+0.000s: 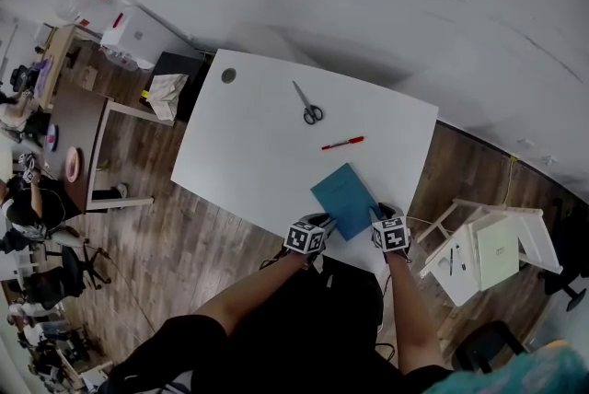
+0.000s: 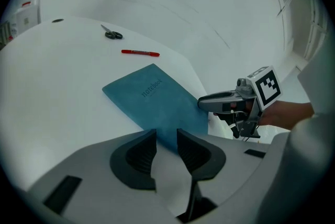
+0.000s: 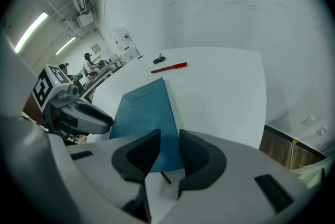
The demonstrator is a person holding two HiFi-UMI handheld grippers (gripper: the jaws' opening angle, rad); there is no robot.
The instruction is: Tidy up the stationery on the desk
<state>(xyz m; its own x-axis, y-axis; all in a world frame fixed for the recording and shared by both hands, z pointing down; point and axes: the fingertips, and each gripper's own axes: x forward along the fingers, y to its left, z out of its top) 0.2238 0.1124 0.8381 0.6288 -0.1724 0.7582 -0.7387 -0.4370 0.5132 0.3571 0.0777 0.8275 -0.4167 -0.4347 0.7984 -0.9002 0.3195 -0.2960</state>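
A teal notebook (image 1: 345,197) lies near the front edge of the white desk (image 1: 248,153), its near corner toward me. Farther back lie a red pen (image 1: 342,144) and grey scissors (image 1: 311,107). My left gripper (image 1: 308,236) hovers at the desk's front edge just left of the notebook's near corner. Its jaws stand a narrow gap apart with nothing in them (image 2: 166,136). My right gripper (image 1: 390,231) sits at the notebook's right corner, also slightly open and empty (image 3: 169,139). The notebook (image 2: 152,97) (image 3: 144,118) shows through both gaps. A thin dark strip (image 3: 165,177) pokes out under its near edge.
A round grommet hole (image 1: 228,75) marks the desk's far left corner. A white wooden rack (image 1: 488,245) stands on the floor to the right. A wooden table (image 1: 83,125) and a black box (image 1: 177,70) stand to the left, with people and chairs beyond.
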